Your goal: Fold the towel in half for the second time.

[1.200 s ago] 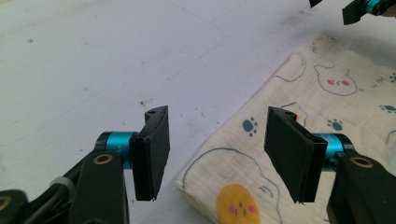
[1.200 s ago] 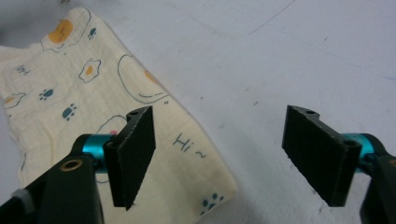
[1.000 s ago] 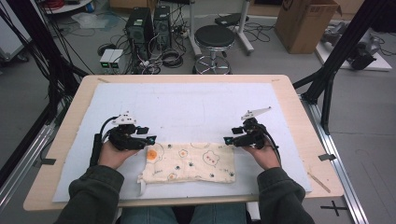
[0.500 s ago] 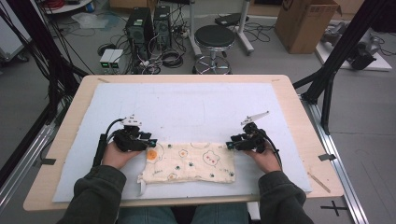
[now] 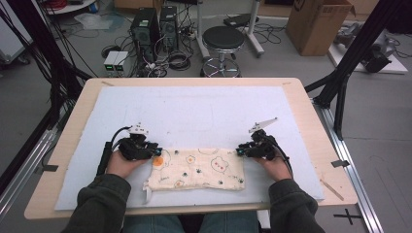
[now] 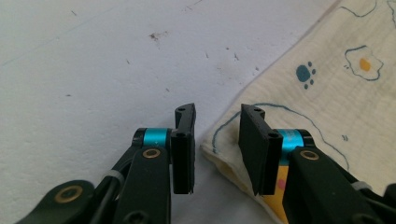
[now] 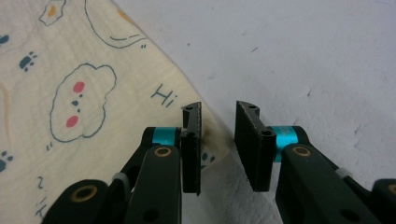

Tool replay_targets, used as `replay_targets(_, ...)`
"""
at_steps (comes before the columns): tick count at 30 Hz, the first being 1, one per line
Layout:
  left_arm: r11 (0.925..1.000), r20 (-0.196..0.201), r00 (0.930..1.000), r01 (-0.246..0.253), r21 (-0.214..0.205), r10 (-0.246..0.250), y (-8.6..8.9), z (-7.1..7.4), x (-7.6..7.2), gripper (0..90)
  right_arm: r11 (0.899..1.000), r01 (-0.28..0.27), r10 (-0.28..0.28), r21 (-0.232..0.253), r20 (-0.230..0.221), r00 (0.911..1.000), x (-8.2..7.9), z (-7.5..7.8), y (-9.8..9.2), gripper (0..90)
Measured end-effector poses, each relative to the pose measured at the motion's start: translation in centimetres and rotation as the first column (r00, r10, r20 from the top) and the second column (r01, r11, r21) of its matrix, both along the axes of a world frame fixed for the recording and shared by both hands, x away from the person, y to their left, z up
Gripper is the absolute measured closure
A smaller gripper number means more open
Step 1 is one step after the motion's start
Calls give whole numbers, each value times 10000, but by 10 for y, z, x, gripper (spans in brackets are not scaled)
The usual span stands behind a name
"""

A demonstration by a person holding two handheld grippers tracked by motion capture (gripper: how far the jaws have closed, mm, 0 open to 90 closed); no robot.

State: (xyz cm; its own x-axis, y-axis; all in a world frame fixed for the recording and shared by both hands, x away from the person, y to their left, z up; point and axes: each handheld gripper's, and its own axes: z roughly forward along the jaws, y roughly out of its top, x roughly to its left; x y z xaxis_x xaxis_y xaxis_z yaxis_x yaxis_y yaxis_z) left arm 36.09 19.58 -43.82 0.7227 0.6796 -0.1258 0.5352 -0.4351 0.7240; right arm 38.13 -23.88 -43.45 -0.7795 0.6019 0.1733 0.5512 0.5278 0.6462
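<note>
White mat (image 5: 194,111) around printed cloth (image 5: 199,170)

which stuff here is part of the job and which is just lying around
In the job:
- printed cloth
- left gripper, jaws just closing around a cloth corner
- right gripper, jaws just closing at the opposite corner

Lying about:
- stool
- cardboard box
- computer towers
</note>
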Motion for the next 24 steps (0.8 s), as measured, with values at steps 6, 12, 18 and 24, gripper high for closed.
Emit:
replay_targets(6,9997,16,9997,250,75,-250,-3,0,-2,762,9998,-174,174,-69,1,9998,-2,0,3,811)
replay_targets(12,9990,-86,9990,430,94,-429,-4,1,-4,834,9994,-314,316,133,-213,9993,-1,-1,2,851)
replay_targets(18,9994,-42,9995,323,-80,-324,0,3,-4,846,9982,-482,496,355,-397,9980,1,0,0,859)
replay_targets(24,9996,164,9999,-19,-274,24,4,5,-1,849,9980,-554,562,289,-297,9980,8,9,4,860)
